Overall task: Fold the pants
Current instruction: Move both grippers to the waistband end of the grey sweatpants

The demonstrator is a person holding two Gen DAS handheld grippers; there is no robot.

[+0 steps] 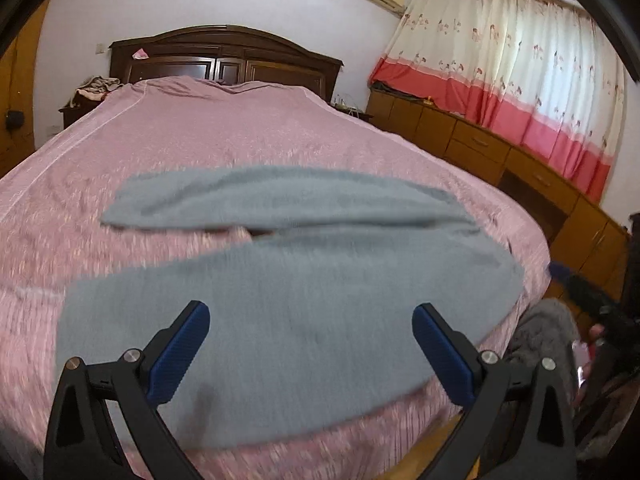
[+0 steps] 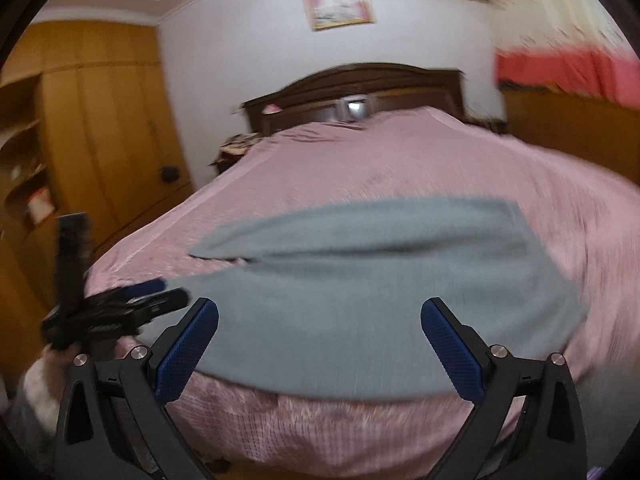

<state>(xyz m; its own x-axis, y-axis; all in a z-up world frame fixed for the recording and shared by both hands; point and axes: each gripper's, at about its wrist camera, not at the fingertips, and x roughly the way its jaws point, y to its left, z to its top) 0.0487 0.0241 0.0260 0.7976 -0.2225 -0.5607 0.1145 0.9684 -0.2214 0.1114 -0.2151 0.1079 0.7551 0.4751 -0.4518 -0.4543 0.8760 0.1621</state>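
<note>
Ahead of both tongs, plain grey-blue pants point(image 1: 288, 280) lie on a mottled pink bedspread point(image 1: 240, 136). Blue textured pads point(image 1: 180, 354) line black fingers. Right of them, cream curtains point(image 1: 500, 60) carry a red-pink band.

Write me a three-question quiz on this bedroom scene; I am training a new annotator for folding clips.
1. True or false: the pants lie folded in a neat square on the bed.
2. Multiple choice: the left gripper is A) shut on the pants, B) open above the pants, C) out of view.
3. Fill in: in the right wrist view, the right gripper has its jaws ____.

Key: 1 false, the two legs lie spread apart, joined at the right side; 2 B; 3 open.
</note>
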